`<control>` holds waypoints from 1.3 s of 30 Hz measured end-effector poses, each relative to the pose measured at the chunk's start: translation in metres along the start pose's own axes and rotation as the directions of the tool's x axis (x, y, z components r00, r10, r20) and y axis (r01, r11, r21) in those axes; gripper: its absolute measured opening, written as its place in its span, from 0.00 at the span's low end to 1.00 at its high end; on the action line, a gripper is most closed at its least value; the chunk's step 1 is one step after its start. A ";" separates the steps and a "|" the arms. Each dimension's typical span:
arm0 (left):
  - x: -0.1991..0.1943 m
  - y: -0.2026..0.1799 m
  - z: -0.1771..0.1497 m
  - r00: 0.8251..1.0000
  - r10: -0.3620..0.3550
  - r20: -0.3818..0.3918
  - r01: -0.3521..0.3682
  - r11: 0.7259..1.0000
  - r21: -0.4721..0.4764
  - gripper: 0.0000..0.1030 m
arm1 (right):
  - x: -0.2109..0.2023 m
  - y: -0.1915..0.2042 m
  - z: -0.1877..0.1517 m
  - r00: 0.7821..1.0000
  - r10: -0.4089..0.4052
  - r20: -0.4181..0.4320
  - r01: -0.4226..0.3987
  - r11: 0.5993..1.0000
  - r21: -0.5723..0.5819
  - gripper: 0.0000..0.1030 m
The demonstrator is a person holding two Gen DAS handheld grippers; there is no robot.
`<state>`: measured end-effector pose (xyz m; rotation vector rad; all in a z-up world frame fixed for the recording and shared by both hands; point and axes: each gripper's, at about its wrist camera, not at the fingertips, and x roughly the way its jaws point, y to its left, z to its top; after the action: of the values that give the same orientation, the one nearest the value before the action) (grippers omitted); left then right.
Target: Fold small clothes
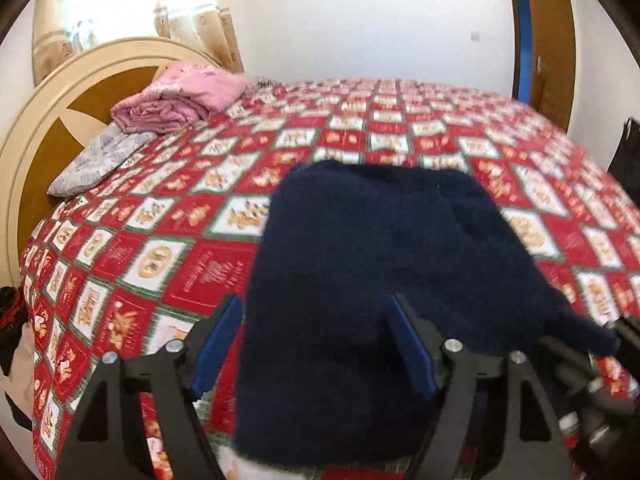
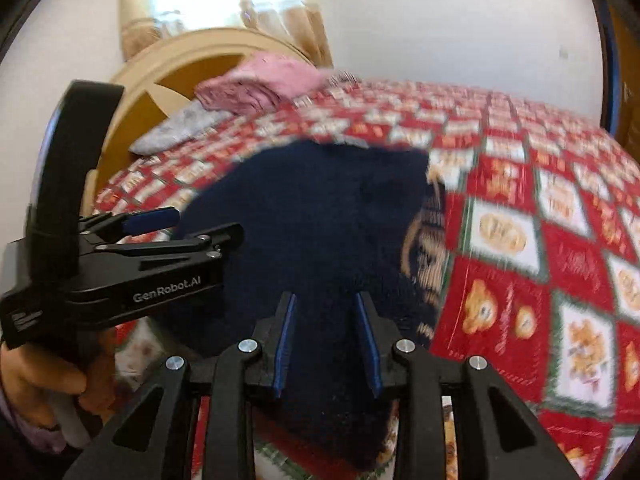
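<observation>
A dark navy knitted garment [image 1: 372, 264] lies on the red patterned bedspread [image 1: 160, 240]. In the left wrist view my left gripper [image 1: 316, 304] is open, its blue-padded fingers [image 1: 216, 344] standing on either side of the garment's near left part. In the right wrist view the garment [image 2: 320, 220] shows a tan patterned edge at its right side. My right gripper [image 2: 326, 300] is open over the garment's near end, jaws apart with cloth showing between them. The left gripper [image 2: 160, 220] shows side-on at the left, open, by the garment's left edge.
A folded pink blanket [image 1: 180, 96] and a grey pillow [image 1: 96, 160] lie by the cream and brown headboard [image 1: 48, 112] at the far left. A wooden door [image 1: 548, 40] stands far right. Dark clothes [image 1: 12, 312] hang off the bed's left edge.
</observation>
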<state>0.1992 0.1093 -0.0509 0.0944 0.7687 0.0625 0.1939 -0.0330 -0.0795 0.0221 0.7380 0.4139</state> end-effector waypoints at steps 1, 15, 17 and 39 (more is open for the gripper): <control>0.009 -0.002 -0.002 1.000 0.004 -0.024 -0.004 1.000 0.000 0.75 | 0.000 -0.004 -0.002 1.000 0.008 0.009 -0.008 1.000 0.007 0.31; 0.021 -0.001 -0.014 0.998 0.046 -0.050 -0.049 0.998 -0.050 0.91 | 0.008 0.000 -0.013 1.000 0.004 -0.031 -0.004 1.000 0.007 0.31; 0.015 -0.001 -0.017 0.998 0.042 -0.056 -0.045 0.998 -0.052 0.91 | 0.006 -0.001 -0.017 0.999 0.004 -0.036 -0.003 1.000 0.027 0.31; -0.094 0.002 -0.092 0.992 -0.006 -0.122 0.001 0.999 -0.042 0.96 | -0.111 0.039 -0.066 0.990 -0.099 -0.097 0.122 0.953 0.278 0.62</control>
<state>0.0677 0.1082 -0.0519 0.0499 0.8897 0.0813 0.0631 -0.0474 -0.0499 0.2336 0.8712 0.2001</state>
